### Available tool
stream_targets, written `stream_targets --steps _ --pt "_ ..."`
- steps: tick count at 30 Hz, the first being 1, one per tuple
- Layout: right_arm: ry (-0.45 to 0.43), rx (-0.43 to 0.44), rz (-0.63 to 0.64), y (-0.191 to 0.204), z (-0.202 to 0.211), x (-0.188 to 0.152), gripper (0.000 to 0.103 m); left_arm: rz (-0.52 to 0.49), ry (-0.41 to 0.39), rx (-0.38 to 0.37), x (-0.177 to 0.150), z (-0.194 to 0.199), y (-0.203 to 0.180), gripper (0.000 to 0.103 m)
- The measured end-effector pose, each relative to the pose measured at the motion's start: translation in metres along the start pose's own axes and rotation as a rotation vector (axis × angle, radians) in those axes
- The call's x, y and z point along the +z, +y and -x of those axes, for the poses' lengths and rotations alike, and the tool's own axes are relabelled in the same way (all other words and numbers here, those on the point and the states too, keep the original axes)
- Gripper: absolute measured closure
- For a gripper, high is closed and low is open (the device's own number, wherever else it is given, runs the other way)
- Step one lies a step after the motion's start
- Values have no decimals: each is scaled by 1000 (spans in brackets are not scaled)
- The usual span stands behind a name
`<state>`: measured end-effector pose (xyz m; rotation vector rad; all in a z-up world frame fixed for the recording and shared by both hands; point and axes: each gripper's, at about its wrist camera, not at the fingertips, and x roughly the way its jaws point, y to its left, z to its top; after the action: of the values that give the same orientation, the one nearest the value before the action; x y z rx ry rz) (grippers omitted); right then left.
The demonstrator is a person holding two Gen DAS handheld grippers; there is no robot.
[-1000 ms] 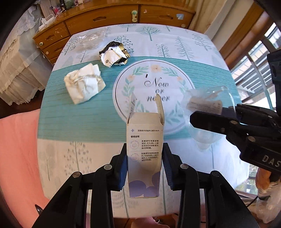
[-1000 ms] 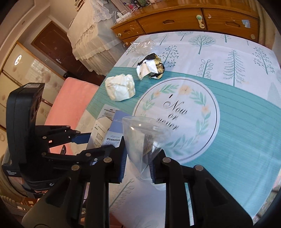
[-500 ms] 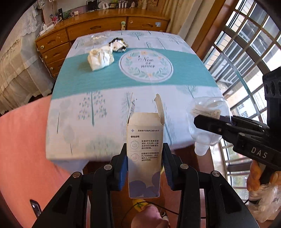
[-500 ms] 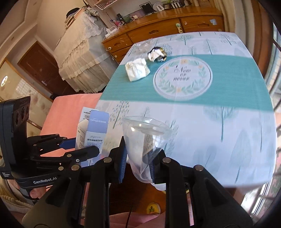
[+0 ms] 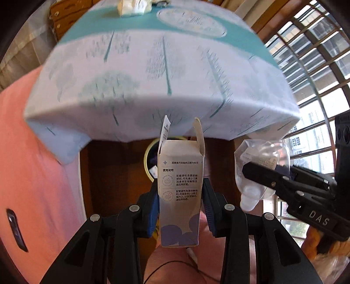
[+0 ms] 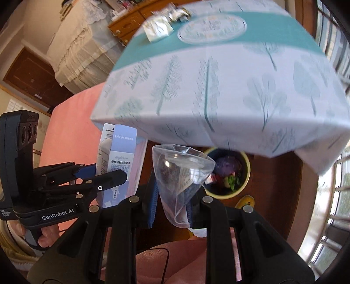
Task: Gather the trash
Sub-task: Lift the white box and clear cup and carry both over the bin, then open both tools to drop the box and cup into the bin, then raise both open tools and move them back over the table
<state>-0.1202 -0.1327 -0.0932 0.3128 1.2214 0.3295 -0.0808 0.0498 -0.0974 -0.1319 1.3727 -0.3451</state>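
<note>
Left gripper [image 5: 180, 197] pinches upright box [image 5: 179, 192], right gripper [image 6: 172, 197] pinches plastic bag [image 6: 181, 174]; bin [image 6: 227, 174] sits below-ahead, under table edge, nearer right.

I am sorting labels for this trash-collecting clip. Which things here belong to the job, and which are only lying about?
Belong to the job:
- paper carton, held in the left gripper
- clear plastic bottle, held in the right gripper
- yellow-rimmed bin under the table
- crumpled white paper on the tablecloth

Only lying about:
- pink cushion
- wooden dresser
</note>
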Motion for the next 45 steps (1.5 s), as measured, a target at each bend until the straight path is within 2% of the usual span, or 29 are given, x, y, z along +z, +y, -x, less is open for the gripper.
stream_targets --steps 4,9,11,17,19,20,21,23,28,32,36,45 --pt "34 -9 -83 -44 -75 -22 84 66 47 -5 -13 -79 19 67" --pt "66 -57 -160 -98 -171 -38 84 77 120 46 -27 -185 33 67" --pt "65 -69 -191 -120 -207 -39 84 75 131 38 -29 -214 36 67" --pt "86 -121 -215 -162 -278 -39 82 43 141 52 -25 -280 33 63" --pt "107 -123 -226 -173 -292 -40 74 55 144 67 -22 -292 35 58" --pt "109 -133 -232 -177 -296 -41 60 62 145 71 -19 -296 36 52" --pt "108 -143 -238 -182 -299 -42 51 71 144 76 -13 -299 36 42" --pt "101 -141 -243 -191 -299 -43 47 78 143 80 -14 -301 40 27" --pt "81 -181 -178 -187 -290 -41 46 72 109 119 -4 -289 45 27" --pt "71 -201 -125 -172 -270 -39 46 101 55 144 -3 -261 50 27" --pt "55 -208 -100 -151 -246 -30 46 148 10 163 -1 -220 51 27" --pt "25 -215 4 -88 -151 -4 46 191 -73 190 10 -111 37 27"
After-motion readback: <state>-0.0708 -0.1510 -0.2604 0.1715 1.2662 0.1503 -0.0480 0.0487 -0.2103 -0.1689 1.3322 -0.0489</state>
